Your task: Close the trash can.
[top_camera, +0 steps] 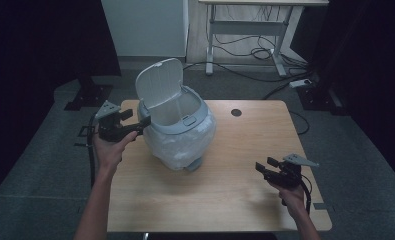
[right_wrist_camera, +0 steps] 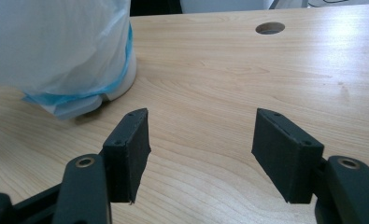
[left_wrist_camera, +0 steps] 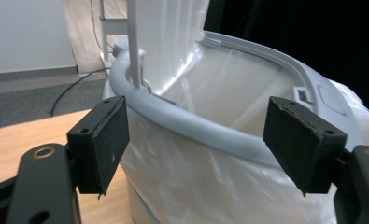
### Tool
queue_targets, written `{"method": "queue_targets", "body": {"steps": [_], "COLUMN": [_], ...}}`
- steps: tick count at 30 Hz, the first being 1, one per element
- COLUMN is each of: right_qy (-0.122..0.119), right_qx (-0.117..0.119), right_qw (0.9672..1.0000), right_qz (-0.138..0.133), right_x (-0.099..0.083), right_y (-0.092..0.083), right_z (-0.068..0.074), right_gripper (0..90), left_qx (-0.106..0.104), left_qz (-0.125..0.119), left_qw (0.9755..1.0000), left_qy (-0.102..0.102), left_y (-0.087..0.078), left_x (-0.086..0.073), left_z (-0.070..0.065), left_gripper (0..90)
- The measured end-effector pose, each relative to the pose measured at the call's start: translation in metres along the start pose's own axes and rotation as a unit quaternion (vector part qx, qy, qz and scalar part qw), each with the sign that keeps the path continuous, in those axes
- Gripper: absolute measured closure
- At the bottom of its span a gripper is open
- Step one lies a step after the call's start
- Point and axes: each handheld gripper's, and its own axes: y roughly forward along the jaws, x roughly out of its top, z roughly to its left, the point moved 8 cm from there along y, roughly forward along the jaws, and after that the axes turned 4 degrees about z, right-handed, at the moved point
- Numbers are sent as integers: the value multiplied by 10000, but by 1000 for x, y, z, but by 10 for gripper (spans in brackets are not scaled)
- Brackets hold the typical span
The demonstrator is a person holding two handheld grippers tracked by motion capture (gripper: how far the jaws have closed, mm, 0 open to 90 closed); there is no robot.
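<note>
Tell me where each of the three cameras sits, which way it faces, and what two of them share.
High view: above the person's side, looking forward and down on the table; both forearms, left claw, right claw.
Left gripper view: on the left claw, facing the bin's grey rim; both open jaws show.
Right gripper view: on the right claw, low over the table, facing the cable hole; open jaws show.
Shared: all three show the bag-wrapped bin.
</note>
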Motion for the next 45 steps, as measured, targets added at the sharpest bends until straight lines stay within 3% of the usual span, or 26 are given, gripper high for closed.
{"method": "queue_targets", "body": {"steps": [11, 21, 25, 30, 36, 38, 45], "right_qy": [-19, 109, 46, 74, 138, 116, 104], "right_qx": [-3, -43, -70, -23, 50, 57, 52], "right_qw": [10000, 9999, 10000, 10000, 9999, 9999, 9999], "right_qz": [-50, -81, 4, 36, 15, 36, 91], "right_x": [0, 0, -4, -7, -6, -7, -9], "right_y": [-1, -1, 3, 5, 5, 6, 7], "right_z": [-3, -10, -9, -7, -3, -2, -1], "right_gripper": [361, 361, 360, 360, 360, 360, 358], "left_qx": [104, 102, -11, -134, -422, -391, -563], "left_qz": [-25, -240, -288, -314, -226, -168, 52], "left_qw": [9999, 9991, 9988, 9984, 9973, 9972, 9968], "left_qy": [34, 336, 388, 460, 551, 617, 570], "left_y": [23, 29, 29, 25, 20, 20, 27], "left_x": [21, 48, 54, 50, 40, 37, 26], "left_z": [13, 9, 2, -10, -36, -43, -54], "left_gripper": [231, 234, 250, 259, 236, 217, 187]}}
